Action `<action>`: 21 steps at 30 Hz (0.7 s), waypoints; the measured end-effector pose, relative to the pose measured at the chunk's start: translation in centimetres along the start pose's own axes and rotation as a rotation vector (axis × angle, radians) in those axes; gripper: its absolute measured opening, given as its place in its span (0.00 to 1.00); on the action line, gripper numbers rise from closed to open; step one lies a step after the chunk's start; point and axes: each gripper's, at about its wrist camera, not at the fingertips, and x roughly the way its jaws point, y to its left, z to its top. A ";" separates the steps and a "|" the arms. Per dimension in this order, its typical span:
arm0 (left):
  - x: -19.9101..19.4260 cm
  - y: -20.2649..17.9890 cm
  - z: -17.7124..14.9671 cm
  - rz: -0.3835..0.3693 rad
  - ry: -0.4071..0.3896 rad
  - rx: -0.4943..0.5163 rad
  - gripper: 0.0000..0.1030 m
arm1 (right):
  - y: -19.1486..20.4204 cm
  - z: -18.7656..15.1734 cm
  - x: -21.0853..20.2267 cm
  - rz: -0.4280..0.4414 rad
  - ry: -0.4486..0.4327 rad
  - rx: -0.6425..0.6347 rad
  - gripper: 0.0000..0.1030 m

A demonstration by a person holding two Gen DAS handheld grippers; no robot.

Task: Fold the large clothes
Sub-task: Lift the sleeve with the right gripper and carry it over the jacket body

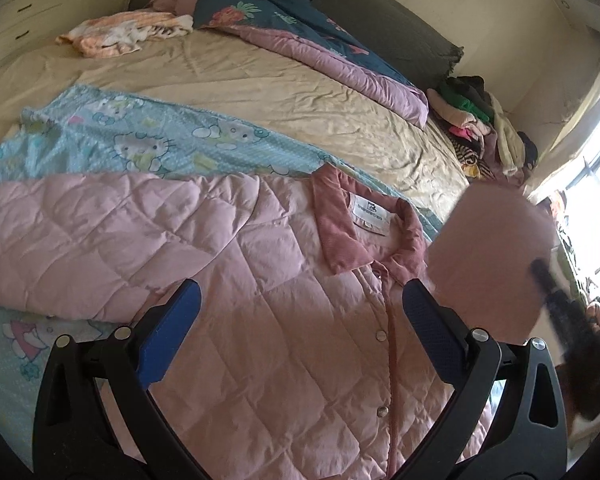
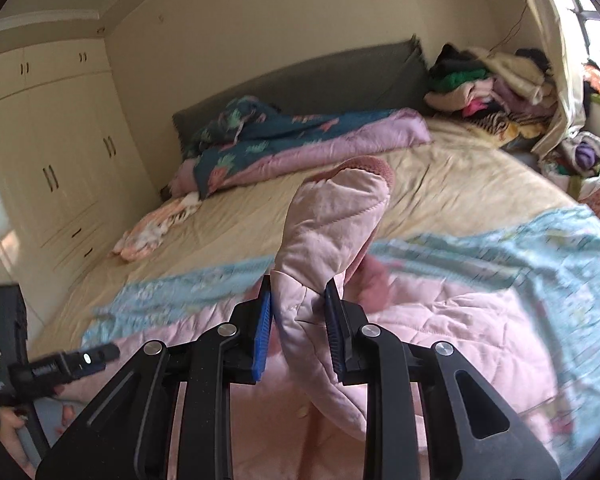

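A pink quilted jacket (image 1: pixel 260 280) lies front up on the bed, its darker pink collar (image 1: pixel 364 220) toward the far right and one sleeve (image 1: pixel 60 232) stretched left. My left gripper (image 1: pixel 300 292) is open and empty, hovering just above the jacket's chest. My right gripper (image 2: pixel 298 300) is shut on the other pink sleeve (image 2: pixel 332 224) and holds it lifted above the jacket body (image 2: pixel 460 332), cuff pointing up. The left gripper's handle (image 2: pixel 52 368) shows at the lower left of the right wrist view.
A light blue cartoon-print sheet (image 1: pixel 140 140) lies under the jacket on the beige mattress (image 1: pixel 260 80). A teal and pink quilt (image 2: pixel 292 140) and a peach cloth (image 1: pixel 124 34) lie near the grey headboard (image 2: pixel 320 76). A clothes pile (image 2: pixel 492 80) sits at the corner by the window. Wardrobes (image 2: pixel 40 152) stand left.
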 end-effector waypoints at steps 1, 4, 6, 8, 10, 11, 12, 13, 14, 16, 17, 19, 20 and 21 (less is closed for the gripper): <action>0.0 0.3 0.0 -0.002 0.000 -0.006 0.92 | 0.4 -0.8 0.8 0.005 0.017 0.005 0.23; 0.1 1.0 -0.2 -0.013 0.005 -0.024 0.92 | 1.6 -3.0 2.7 0.021 0.064 0.007 0.23; 0.3 1.4 -0.4 -0.025 0.012 -0.034 0.92 | 2.4 -4.2 3.8 0.027 0.093 -0.002 0.23; 0.5 1.8 -0.6 -0.032 0.017 -0.049 0.92 | 3.1 -5.4 4.4 0.040 0.116 -0.012 0.23; 0.6 2.3 -0.7 -0.033 0.018 -0.062 0.92 | 4.0 -6.5 4.9 0.055 0.137 -0.037 0.24; 0.7 2.5 -0.8 -0.038 0.021 -0.071 0.92 | 4.3 -6.8 5.0 0.064 0.143 -0.044 0.26; 0.8 2.7 -0.9 -0.043 0.024 -0.076 0.92 | 4.7 -7.2 5.2 0.080 0.152 -0.056 0.27; 0.8 3.0 -1.0 -0.050 0.028 -0.087 0.92 | 5.3 -7.5 5.3 0.097 0.161 -0.072 0.29; 0.9 3.1 -1.0 -0.055 0.030 -0.093 0.92 | 5.7 -7.7 5.5 0.112 0.174 -0.082 0.30; 1.0 3.3 -1.2 -0.061 0.034 -0.101 0.92 | 6.9 -8.7 5.9 0.141 0.211 -0.113 0.34; 1.0 3.4 -1.3 -0.069 0.037 -0.108 0.92 | 7.5 -9.2 6.1 0.152 0.231 -0.129 0.36; 1.0 3.6 -1.5 -0.083 0.045 -0.125 0.92 | 9.0 -10.6 6.7 0.160 0.278 -0.176 0.42; 1.1 3.7 -1.6 -0.087 0.050 -0.132 0.92 | 9.2 -11.1 6.8 0.166 0.290 -0.183 0.47; 1.1 3.8 -1.6 -0.088 0.054 -0.136 0.92 | 9.5 -11.8 7.0 0.174 0.312 -0.183 0.50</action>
